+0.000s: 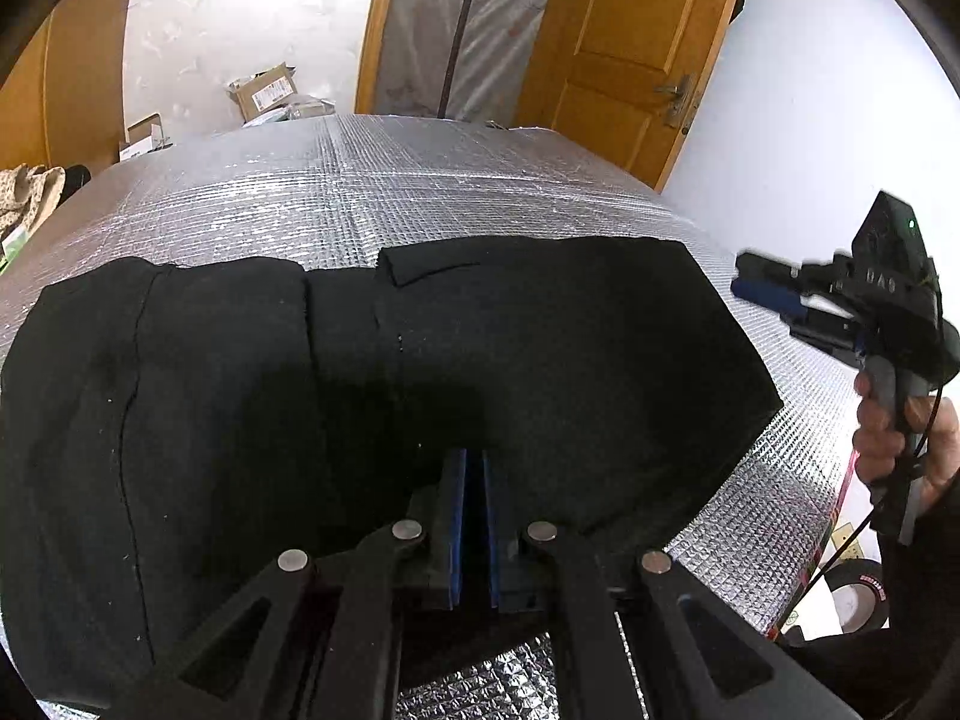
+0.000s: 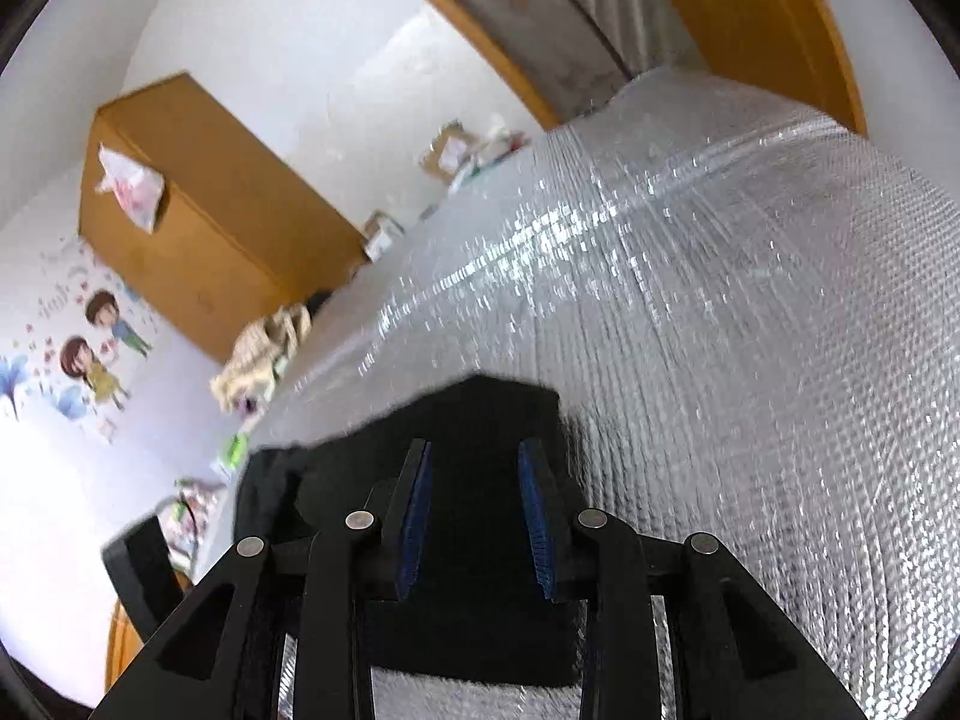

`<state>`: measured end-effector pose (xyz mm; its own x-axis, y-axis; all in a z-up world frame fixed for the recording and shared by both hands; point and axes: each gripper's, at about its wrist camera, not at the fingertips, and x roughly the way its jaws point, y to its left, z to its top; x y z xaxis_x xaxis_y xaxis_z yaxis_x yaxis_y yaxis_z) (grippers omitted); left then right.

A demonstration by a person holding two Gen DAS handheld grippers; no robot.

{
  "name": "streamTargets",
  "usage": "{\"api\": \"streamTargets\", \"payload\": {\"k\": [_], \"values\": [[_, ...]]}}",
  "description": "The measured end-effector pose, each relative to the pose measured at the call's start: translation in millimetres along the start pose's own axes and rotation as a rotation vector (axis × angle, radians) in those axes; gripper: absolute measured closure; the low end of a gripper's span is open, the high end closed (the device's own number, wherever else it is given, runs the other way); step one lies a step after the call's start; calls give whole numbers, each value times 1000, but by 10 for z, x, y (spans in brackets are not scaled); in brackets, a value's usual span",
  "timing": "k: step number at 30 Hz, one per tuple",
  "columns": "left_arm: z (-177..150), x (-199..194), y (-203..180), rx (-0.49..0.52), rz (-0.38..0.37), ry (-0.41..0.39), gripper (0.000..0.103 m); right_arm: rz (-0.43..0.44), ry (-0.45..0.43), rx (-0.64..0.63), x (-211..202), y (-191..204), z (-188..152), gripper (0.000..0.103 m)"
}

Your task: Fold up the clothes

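Observation:
A black garment (image 1: pixel 420 372) lies spread flat across the silver foil-covered table (image 1: pixel 360 180). A small folded flap shows at its far edge. My left gripper (image 1: pixel 474 468) sits at the garment's near edge, its blue pads almost together with dark cloth between them. To the right of the garment, a hand (image 1: pixel 882 426) holds my right gripper (image 1: pixel 744 276) above the foil. In the right wrist view the right gripper (image 2: pixel 474 450) stands open over a corner of the black garment (image 2: pixel 480 414), with nothing between its blue pads (image 2: pixel 420 498).
A wooden door (image 1: pixel 630 30) and cardboard boxes (image 1: pixel 264 90) stand behind the table. A beige cloth (image 1: pixel 30 192) lies off the table's left edge. A tape roll (image 1: pixel 858 594) sits on the floor at the right, and a wooden cabinet (image 2: pixel 198 210) stands by the wall.

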<state>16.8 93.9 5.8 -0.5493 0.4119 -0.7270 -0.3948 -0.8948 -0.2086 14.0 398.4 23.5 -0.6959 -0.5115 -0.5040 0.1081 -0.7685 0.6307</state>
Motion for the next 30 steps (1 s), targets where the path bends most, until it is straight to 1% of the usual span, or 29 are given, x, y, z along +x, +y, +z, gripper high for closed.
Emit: {"api": "streamTargets", "payload": {"k": [3,5,6,7,9,11,12,14,15,16,18,20,22,23,24,26,29,30], "values": [[-7,1,15,7,4,-6,98,38,0,-23,131,55,92,73],[-5,7,16,8,5,-8,98,17,58,17,356,6,142,78],[-3,11,21,8,4,-8,98,11,80,47,458,-49,164,85],[0,15,25,8,2,-9,98,10,91,93,544,-154,181,94],[3,23,33,11,0,-11,98,15,104,194,692,-374,211,103],[-12,13,43,15,-2,-15,98,49,82,314,730,-605,220,103],[-22,3,54,15,-4,-17,98,55,79,326,719,-632,223,103],[-27,1,68,15,-8,-20,98,46,69,305,655,-596,241,103],[-29,3,74,14,-11,-22,98,46,63,291,615,-567,247,98],[-33,4,80,14,-14,-24,98,53,54,271,558,-520,243,97],[-42,4,88,15,-16,-27,98,95,46,239,430,-440,198,97],[-51,2,95,16,-17,-29,98,138,59,200,320,-362,98,97],[-52,9,95,15,-20,-32,98,150,91,175,280,-331,-33,97],[-54,11,94,15,-20,-34,98,138,116,172,296,-347,-123,97],[-59,12,92,16,-20,-34,98,130,125,179,318,-381,-184,103],[-59,17,85,19,-19,-35,98,135,114,204,314,-469,-270,103],[-55,20,87,19,-18,-33,98,95,119,157,275,-345,-261,101],[-52,20,90,19,-20,-33,98,92,123,136,252,-303,-273,98]]}}
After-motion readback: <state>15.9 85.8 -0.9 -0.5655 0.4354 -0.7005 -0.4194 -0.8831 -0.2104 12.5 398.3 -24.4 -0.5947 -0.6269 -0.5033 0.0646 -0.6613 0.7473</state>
